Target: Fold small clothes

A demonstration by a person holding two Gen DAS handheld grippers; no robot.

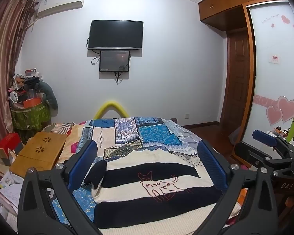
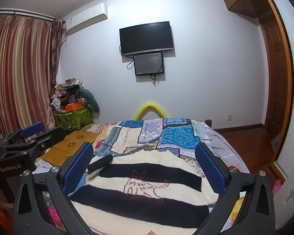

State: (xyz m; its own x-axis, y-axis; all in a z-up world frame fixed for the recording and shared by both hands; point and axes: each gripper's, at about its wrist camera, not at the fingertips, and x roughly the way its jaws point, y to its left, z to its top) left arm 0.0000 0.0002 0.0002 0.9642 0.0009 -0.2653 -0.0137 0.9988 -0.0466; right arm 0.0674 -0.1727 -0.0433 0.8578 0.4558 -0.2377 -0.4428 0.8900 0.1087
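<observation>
A small cream and navy striped sweater (image 1: 156, 188) with a red outlined cat lies flat on the patchwork bedspread (image 1: 147, 135); it also shows in the right wrist view (image 2: 147, 188). Its navy sleeve cuff (image 1: 97, 171) lies folded in at the left (image 2: 101, 163). My left gripper (image 1: 147, 162) is open and empty above the sweater, its blue pads (image 1: 84, 160) spread wide. My right gripper (image 2: 145, 164) is open and empty above the sweater too. The right gripper shows at the right edge of the left wrist view (image 1: 264, 137); the left gripper shows at the left of the right wrist view (image 2: 31, 129).
A wooden lap desk (image 1: 41, 152) lies left of the bed, with papers and a red box (image 1: 8, 143) beside it. A cluttered green basket (image 1: 31, 113) stands in the corner by the curtain. A wardrobe (image 1: 276, 68) and wooden floor are on the right.
</observation>
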